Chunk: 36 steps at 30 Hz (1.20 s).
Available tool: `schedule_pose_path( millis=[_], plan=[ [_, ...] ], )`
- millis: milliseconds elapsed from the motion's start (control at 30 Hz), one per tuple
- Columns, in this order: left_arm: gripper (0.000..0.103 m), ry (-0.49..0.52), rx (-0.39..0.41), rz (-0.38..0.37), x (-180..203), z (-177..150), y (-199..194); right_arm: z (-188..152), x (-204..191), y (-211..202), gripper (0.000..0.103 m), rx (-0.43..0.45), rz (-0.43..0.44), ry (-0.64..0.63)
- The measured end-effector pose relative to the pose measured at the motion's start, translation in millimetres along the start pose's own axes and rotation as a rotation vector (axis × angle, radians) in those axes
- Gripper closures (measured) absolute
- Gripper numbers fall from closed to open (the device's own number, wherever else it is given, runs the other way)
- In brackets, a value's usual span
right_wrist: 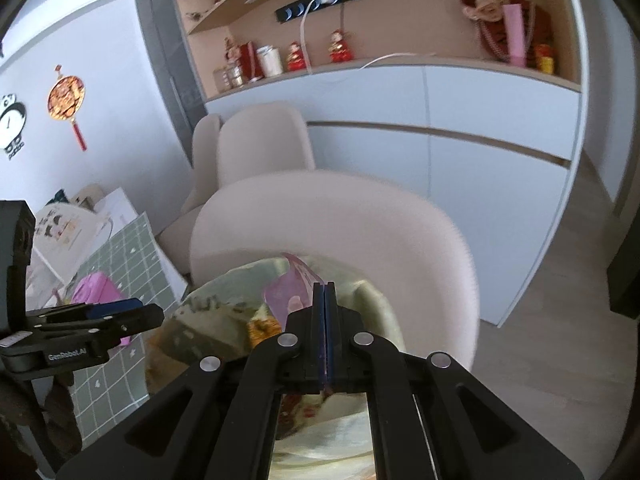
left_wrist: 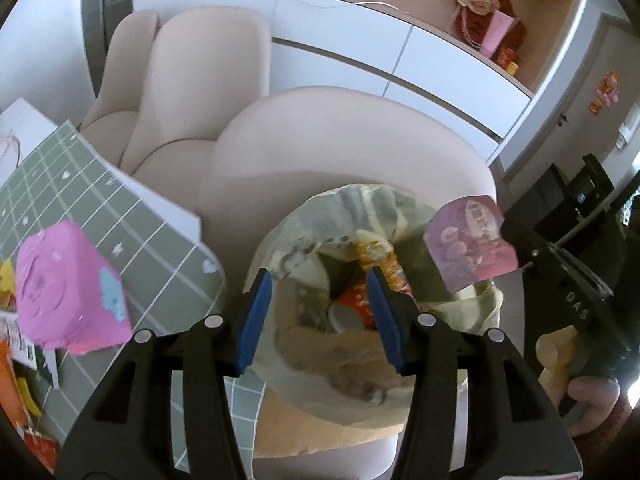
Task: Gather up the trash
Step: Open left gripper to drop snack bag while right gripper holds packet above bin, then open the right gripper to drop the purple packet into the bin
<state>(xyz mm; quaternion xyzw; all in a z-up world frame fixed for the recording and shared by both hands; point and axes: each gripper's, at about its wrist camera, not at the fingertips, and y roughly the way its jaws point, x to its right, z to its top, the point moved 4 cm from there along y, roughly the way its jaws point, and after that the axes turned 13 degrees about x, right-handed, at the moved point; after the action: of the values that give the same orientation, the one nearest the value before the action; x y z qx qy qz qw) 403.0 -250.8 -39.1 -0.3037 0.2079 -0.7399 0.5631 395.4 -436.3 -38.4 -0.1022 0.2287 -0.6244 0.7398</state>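
The right tongs [right_wrist: 324, 292] clamp a pink snack wrapper [right_wrist: 289, 294] above the lined trash bin [left_wrist: 304, 216]; the left tongs [left_wrist: 318, 312] hang open, empty. Next: release it, toward the bin's six o'clock.

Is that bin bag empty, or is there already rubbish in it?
Not empty. The bag gapes open, and inside lie a red cup and a crumpled orange wrapper.

Pink carton [left_wrist: 70, 286] on grey-green, white-gridded mat [left_wrist: 132, 216]; purple wrapper [left_wrist: 468, 244] (printed pictures); cream chair [left_wrist: 320, 140].
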Motion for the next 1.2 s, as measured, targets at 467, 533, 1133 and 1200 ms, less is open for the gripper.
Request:
schedule_pose_path(
  millis=[467,533,1133,1200],
  plan=[
    [0.056,-0.078,0.009,0.059,-35.2,-15.8,-21.7,-38.8,-43.4,29.4,0.1,-0.145,0.105,-0.067],
    [0.056,-0.079,0.01,0.061,-36.0,-18.0,-23.7,-43.2,-44.5,32.8,0.1,-0.164,0.106,-0.071],
    [0.056,0.035,0.125,0.078,-31.6,-21.2,-82.9,-48.3,-39.6,18.7,0.066,-0.193,0.023,-0.047],
    [0.056,0.016,0.128,0.078,-40.5,-23.0,-90.0,-42.9,-40.4,10.9,0.066,-0.164,-0.001,-0.064]
  ],
)
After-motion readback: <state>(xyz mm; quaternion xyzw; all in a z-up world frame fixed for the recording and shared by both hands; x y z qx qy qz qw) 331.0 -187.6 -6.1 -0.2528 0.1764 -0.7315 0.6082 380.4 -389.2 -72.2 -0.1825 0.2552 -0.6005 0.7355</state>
